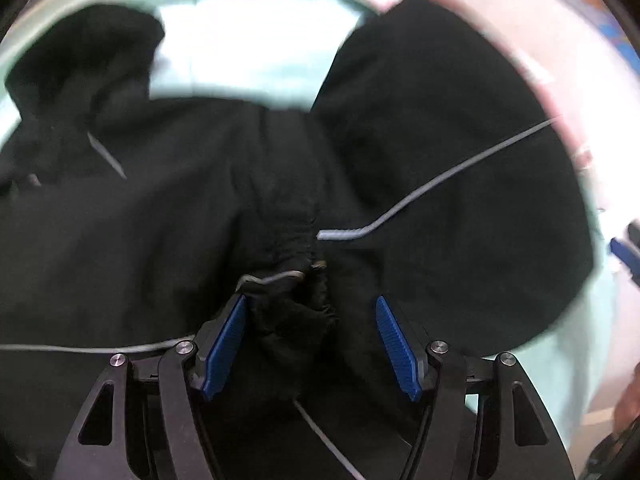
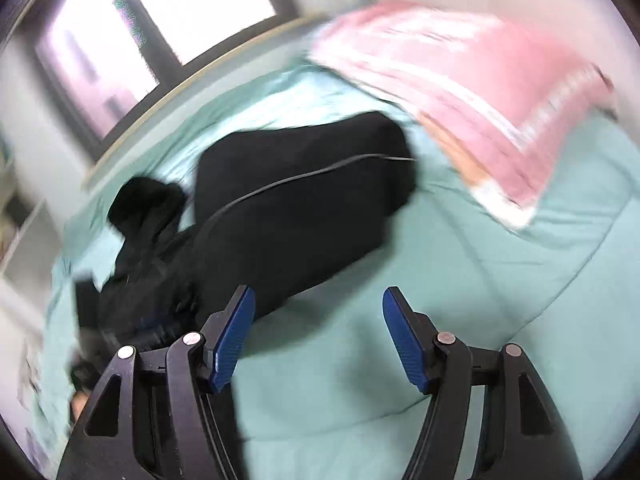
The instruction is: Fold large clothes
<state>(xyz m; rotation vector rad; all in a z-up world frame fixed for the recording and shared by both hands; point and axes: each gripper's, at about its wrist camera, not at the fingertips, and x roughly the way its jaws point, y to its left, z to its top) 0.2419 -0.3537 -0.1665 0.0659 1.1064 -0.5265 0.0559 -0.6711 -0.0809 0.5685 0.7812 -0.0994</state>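
Note:
Black trousers (image 1: 440, 152) with thin grey side stripes and a grey drawstring (image 1: 344, 235) lie on a mint green bed sheet (image 1: 248, 60). My left gripper (image 1: 310, 304) is open, jaws wide apart, with the bunched black waistband (image 1: 296, 320) between the blue pads (image 1: 228, 340), not clamped. In the right wrist view the trousers (image 2: 288, 200) lie crumpled to the upper left. My right gripper (image 2: 318, 296) is open and empty over the bare sheet (image 2: 500, 280), its left pad close to the trousers' edge.
A pink blanket (image 2: 472, 92) lies at the far right of the bed. A window (image 2: 160, 12) and a white wall stand behind the bed. My right gripper's blue tip (image 1: 624, 252) shows at the right edge of the left wrist view.

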